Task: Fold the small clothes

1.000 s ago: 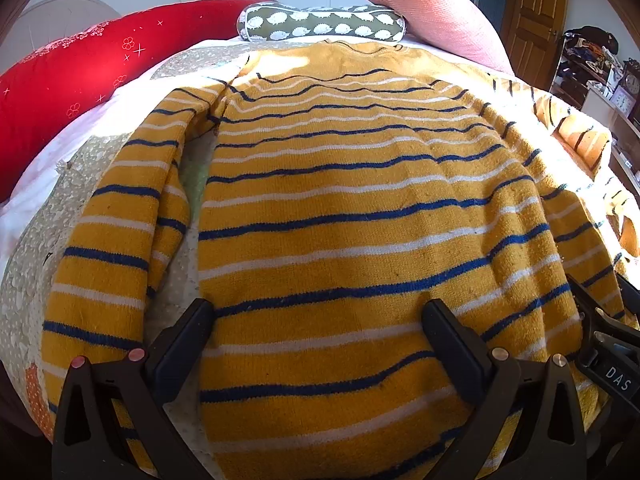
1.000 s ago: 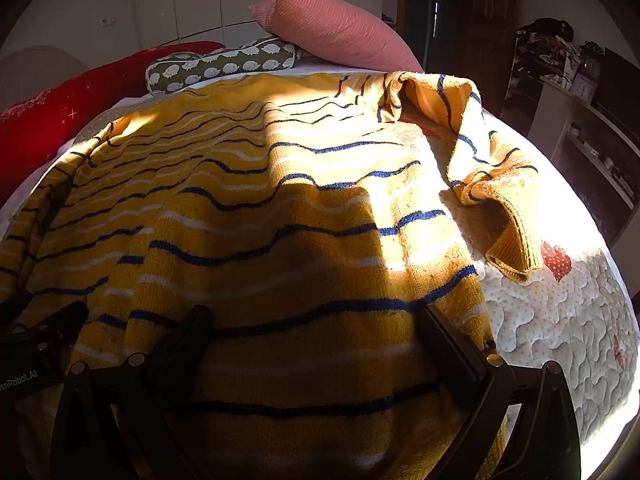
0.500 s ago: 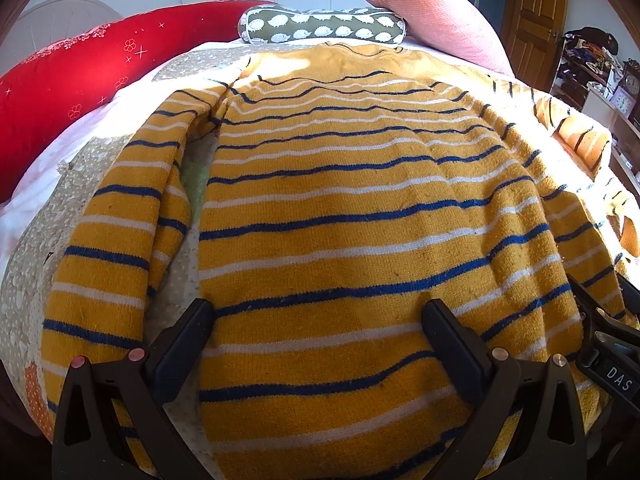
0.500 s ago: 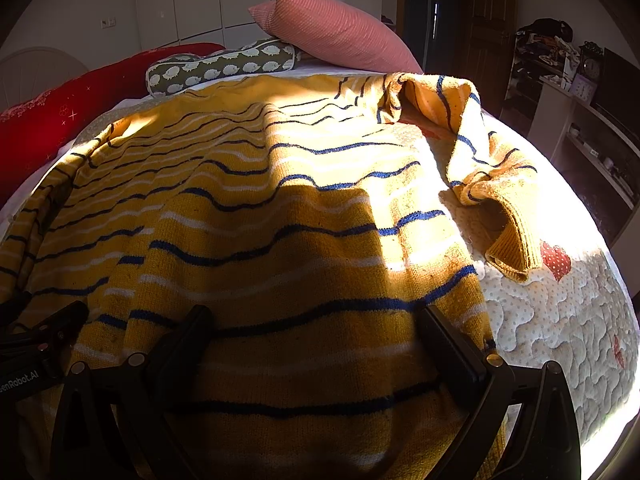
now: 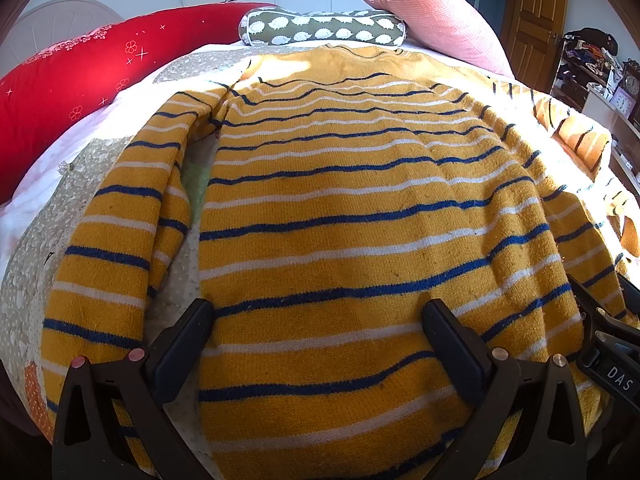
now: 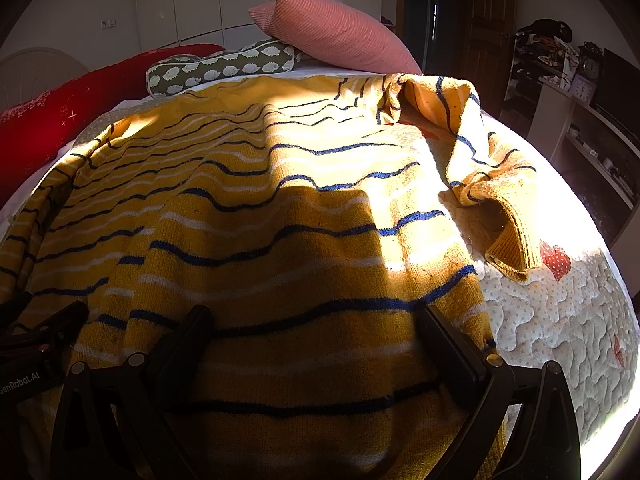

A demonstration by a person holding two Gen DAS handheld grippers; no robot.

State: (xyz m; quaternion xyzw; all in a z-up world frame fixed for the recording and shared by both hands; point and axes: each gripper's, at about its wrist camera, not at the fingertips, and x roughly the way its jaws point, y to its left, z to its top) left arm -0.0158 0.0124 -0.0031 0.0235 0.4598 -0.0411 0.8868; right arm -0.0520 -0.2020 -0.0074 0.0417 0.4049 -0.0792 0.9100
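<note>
Left wrist view: sitting low and close over the hem of the sweater [image 5: 340, 216], looking toward 12 o'clock at the pink pillow [image 5: 432, 20], with the left tongs [image 5: 318, 344] framing the bottom edge.
Right wrist view: sitting just as low over the same hem, facing 12 o'clock, with the right tongs [image 6: 316, 348] at 6 o'clock.
Shared ground: both are taking in the sweater's body, the hedgehog bolster [image 6: 224, 68] and the bed [image 6: 560, 312].
Cross-sighting: the other tool is showing at 4 o'clock in the left view, 8 o'clock in the right.

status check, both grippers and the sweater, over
Left gripper open, right gripper open, both over hem. Striped sweater spread flat, unfolded. Right sleeve crumpled.
</note>
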